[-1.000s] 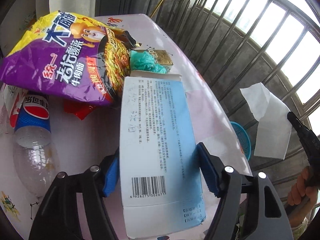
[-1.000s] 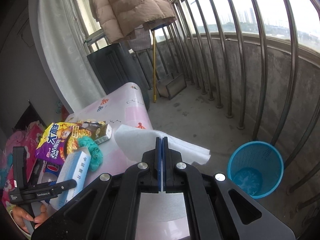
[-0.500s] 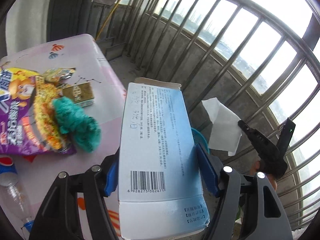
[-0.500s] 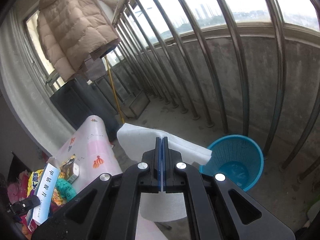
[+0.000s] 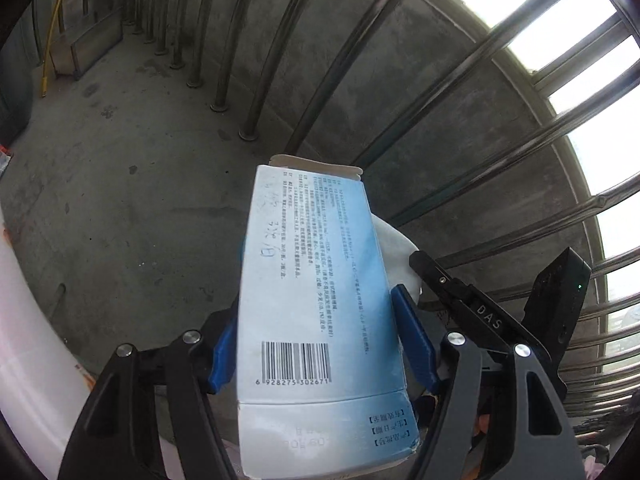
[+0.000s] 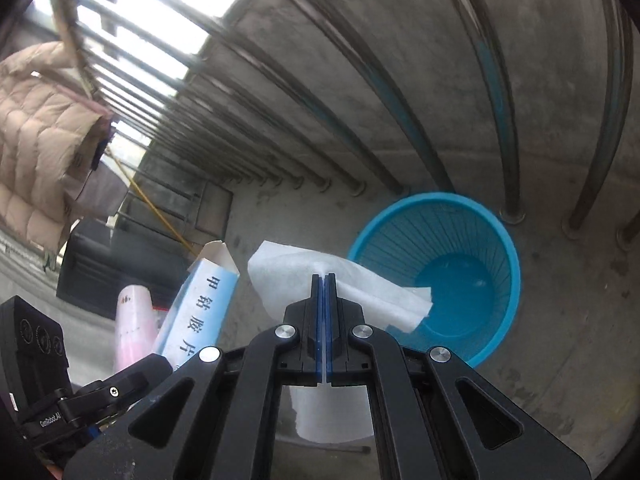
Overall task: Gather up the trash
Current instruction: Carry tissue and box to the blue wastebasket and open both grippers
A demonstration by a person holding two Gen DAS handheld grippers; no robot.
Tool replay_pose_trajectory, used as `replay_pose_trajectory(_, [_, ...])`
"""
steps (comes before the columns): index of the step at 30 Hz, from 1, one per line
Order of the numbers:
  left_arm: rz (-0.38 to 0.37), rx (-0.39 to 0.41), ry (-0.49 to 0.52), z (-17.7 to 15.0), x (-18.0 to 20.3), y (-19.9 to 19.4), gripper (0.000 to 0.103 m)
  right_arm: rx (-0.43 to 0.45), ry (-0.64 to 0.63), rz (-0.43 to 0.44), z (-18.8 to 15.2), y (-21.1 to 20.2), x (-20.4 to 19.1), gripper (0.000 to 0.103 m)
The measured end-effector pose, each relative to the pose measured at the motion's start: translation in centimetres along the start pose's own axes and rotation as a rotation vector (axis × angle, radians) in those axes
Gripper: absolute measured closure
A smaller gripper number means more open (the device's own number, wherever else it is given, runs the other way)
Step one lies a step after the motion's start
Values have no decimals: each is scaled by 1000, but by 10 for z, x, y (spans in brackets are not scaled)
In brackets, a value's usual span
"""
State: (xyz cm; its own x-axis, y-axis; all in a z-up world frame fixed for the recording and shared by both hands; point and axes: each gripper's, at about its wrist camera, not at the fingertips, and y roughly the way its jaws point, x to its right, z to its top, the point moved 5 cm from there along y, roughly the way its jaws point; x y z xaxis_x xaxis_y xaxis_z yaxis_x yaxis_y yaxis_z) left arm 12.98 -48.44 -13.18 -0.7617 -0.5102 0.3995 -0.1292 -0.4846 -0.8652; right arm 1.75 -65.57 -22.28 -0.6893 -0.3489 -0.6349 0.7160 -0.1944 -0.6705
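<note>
The left tool pinches a blue box by its sides; the right tool is pressed flat on a white tissue, both held beside the blue bin, apparently ready to drop.

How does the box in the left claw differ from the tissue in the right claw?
The box is stiff, pale blue printed card with a barcode; the tissue is plain white, soft and creased. The left claw grips the box with its jaws spread wide; the right claw pinches the tissue with jaws nearly touching. The tissue overlaps the bin in the right view; the box sits left of it. Both are held off the floor.
</note>
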Motion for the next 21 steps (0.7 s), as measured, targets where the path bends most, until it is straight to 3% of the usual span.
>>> replay_pose_trajectory(3, [4,-48,34,17,9,47,29,-35,128,7,8,31,32,98])
replay_pose_trajectory(4, [10,-62,42,20,11,59,27,-37,174,-6,10,39,46,91])
replay_pose_trajectory(5, [18,-73,42,24,13,71,22,-42,205,-13,11,48,58,73])
replay_pose_trajectory(6, [34,-82,39,25,14,81,21,-55,232,-28,11,55,69,66])
replay_pose_trajectory(9, [25,-83,24,26,17,87,21,-74,301,-97,5,62,95,62])
replay_pose_trajectory(14, [-42,5,29,22,24,51,20,-23,282,-107,3,41,97,56])
replay_pose_trajectory(21, [-70,250,55,2,22,-49,18,64,170,-42,5,-6,54,56])
